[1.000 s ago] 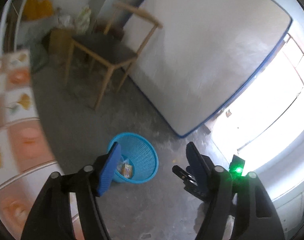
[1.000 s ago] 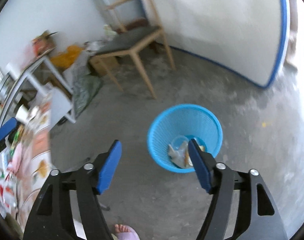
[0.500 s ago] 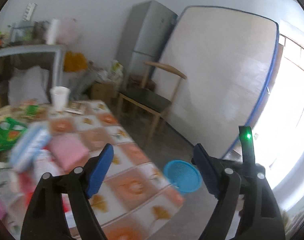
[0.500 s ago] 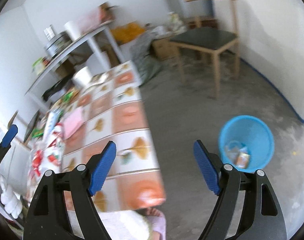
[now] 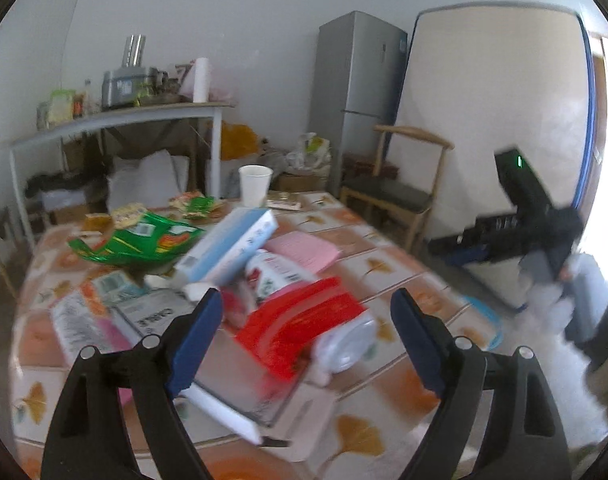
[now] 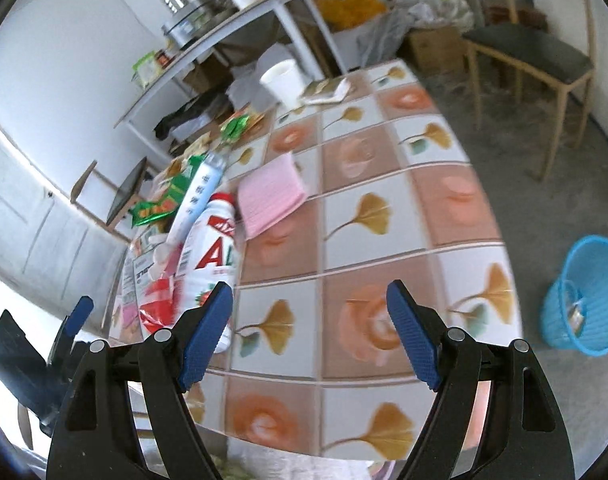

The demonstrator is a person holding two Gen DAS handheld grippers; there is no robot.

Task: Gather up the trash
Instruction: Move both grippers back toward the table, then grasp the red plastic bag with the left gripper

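Litter covers a table with a leaf-patterned cloth (image 5: pixel 384 276): a red wrapper (image 5: pixel 299 328), a green snack bag (image 5: pixel 135 240), a blue-and-white box (image 5: pixel 227 248), a pink pad (image 5: pixel 304 250), a white bottle with a red label (image 6: pixel 211 260) and a paper cup (image 5: pixel 255 184). My left gripper (image 5: pixel 306 304) hovers over the red wrapper, its jaws opening with nothing between them. Over bare cloth near the table's edge, my right gripper (image 6: pixel 310 292) stands open and empty. A blue basket (image 6: pixel 588 296) holding a few wrappers stands on the floor to the right of the table.
A wooden chair (image 6: pixel 532 52) stands on the concrete floor beyond the table. Behind it are a grey fridge (image 5: pixel 356 92) and a mattress (image 5: pixel 496 120) leaning on the wall. A cluttered shelf table (image 5: pixel 123 120) lines the back wall, with bags and boxes beneath.
Both views have swung from the blue basket on the floor up and over to the littered table. Both pairs of jaws stand a little wider than before.
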